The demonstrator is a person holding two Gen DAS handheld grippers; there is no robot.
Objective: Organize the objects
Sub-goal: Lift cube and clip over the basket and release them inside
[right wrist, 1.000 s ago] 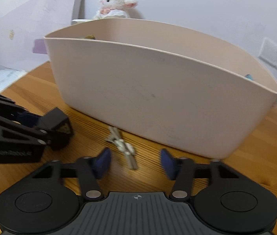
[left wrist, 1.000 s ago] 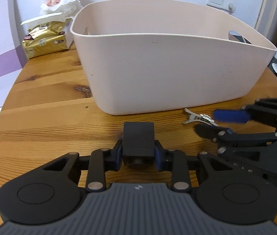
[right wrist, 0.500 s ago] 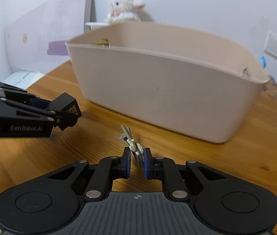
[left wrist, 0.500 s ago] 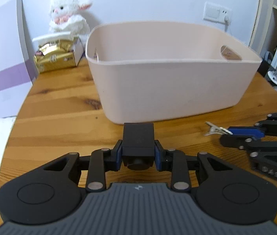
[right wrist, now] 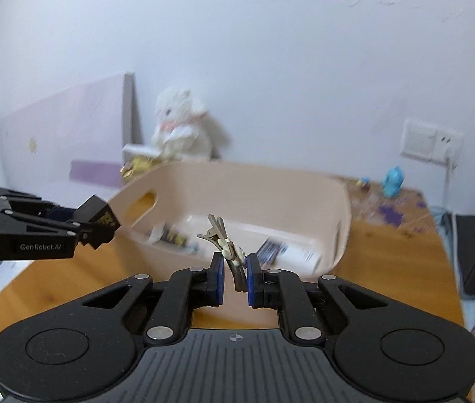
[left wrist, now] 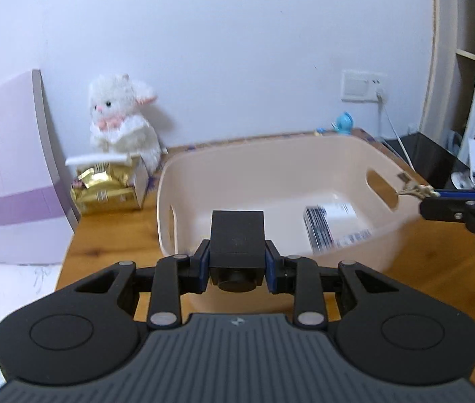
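My right tongs (right wrist: 234,280) pinch a hair clip (right wrist: 227,247) above the bin (left wrist: 385,164); left tongs (left wrist: 237,263) clamp a black block (left wrist: 237,238) beside it. Boxes (left wrist: 329,223) already inside; both drops remain.

The left gripper (left wrist: 237,255) is clamped on a small black box (left wrist: 236,236), held over the near wall of the pale pink bin (left wrist: 355,154). A striped packet (left wrist: 329,223) (blurred) lies inside the bin. At the right, the right gripper (left wrist: 427,196) pinches a hair clip (left wrist: 412,188) near the bin's handle cut-out
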